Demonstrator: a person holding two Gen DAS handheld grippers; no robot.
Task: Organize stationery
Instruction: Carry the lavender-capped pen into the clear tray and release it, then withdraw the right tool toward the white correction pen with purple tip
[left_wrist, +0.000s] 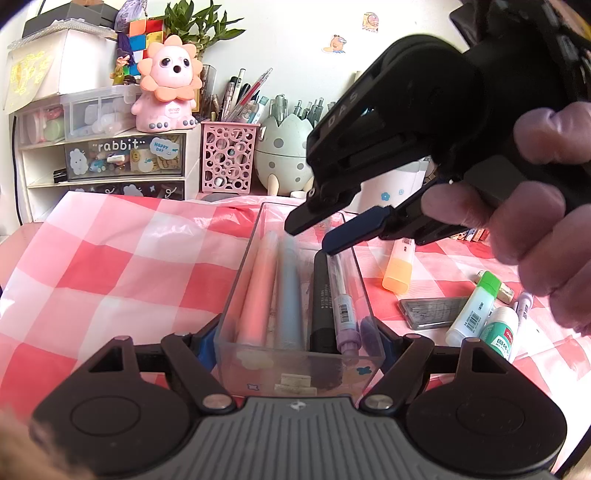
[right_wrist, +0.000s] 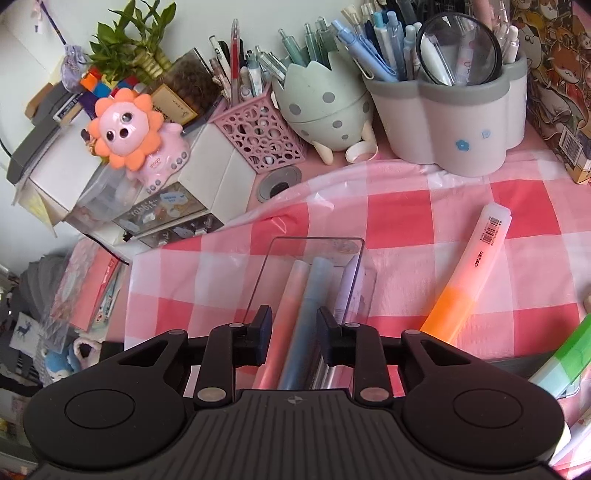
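A clear plastic box (left_wrist: 236, 295) lies lengthwise on the pink checked cloth. My left gripper (left_wrist: 295, 347) is shut on its near end, one pad on each side wall. Inside lie a pink pen (left_wrist: 258, 288), a blue pen (left_wrist: 290, 288), a black marker (left_wrist: 321, 295) and a purple pen (left_wrist: 343, 295). My right gripper (left_wrist: 310, 238), held by a hand, hovers over the far end of the box, open and holding nothing. In the right wrist view, the right gripper (right_wrist: 295, 328) straddles the blue pen (right_wrist: 306, 314) from above without touching it. An orange highlighter (right_wrist: 469, 273) lies loose to the right.
Right of the box lie a green highlighter (left_wrist: 476, 306), a small green-and-white bottle (left_wrist: 500, 334) and a grey flat case (left_wrist: 432, 312). At the back stand a pink lattice pen holder (left_wrist: 229, 158), an egg-shaped holder (left_wrist: 284, 151), a grey flower-shaped holder (right_wrist: 454, 122) and a drawer unit (left_wrist: 122, 155).
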